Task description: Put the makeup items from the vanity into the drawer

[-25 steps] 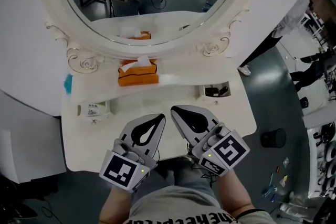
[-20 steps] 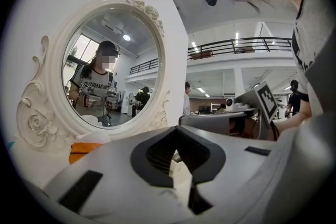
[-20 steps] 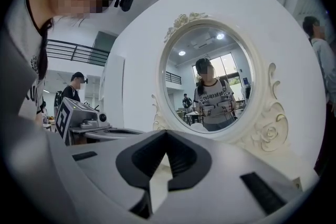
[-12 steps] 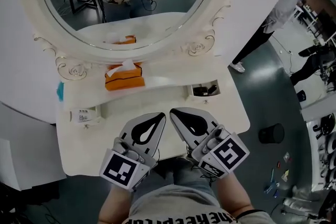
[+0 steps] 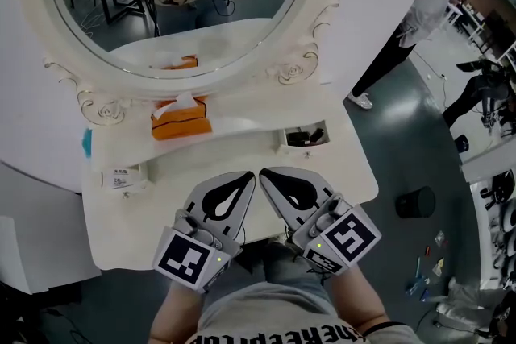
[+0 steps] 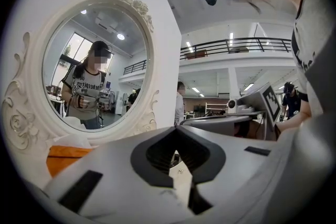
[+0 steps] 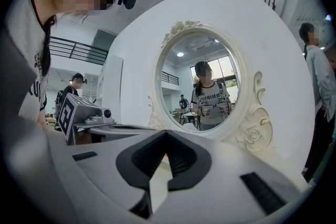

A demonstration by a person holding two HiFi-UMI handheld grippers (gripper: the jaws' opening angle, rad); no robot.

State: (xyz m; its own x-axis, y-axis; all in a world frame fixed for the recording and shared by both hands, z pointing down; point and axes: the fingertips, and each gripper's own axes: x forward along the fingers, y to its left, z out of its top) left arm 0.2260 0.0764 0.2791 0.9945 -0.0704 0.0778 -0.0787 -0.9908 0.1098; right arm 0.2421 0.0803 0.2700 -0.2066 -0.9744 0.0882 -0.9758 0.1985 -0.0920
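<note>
Left gripper (image 5: 247, 176) and right gripper (image 5: 265, 172), jaws closed on nothing, above the vanity (image 5: 359, 177); white packet (image 5: 122, 176) label illegible

Overhead, gripper views low, seemingly sharing mirror (image 5: 177, 4)

It's a big lab hall: glossy grey-green floor (image 5: 419, 165), black-railed upper gallery (image 6: 236, 45), white carved vanity table (image 5: 347, 173) standing in it.

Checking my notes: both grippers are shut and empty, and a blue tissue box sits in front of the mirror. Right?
No: the head view shows the tissue box in front of the mirror is orange, not blue. The rest holds.
</note>
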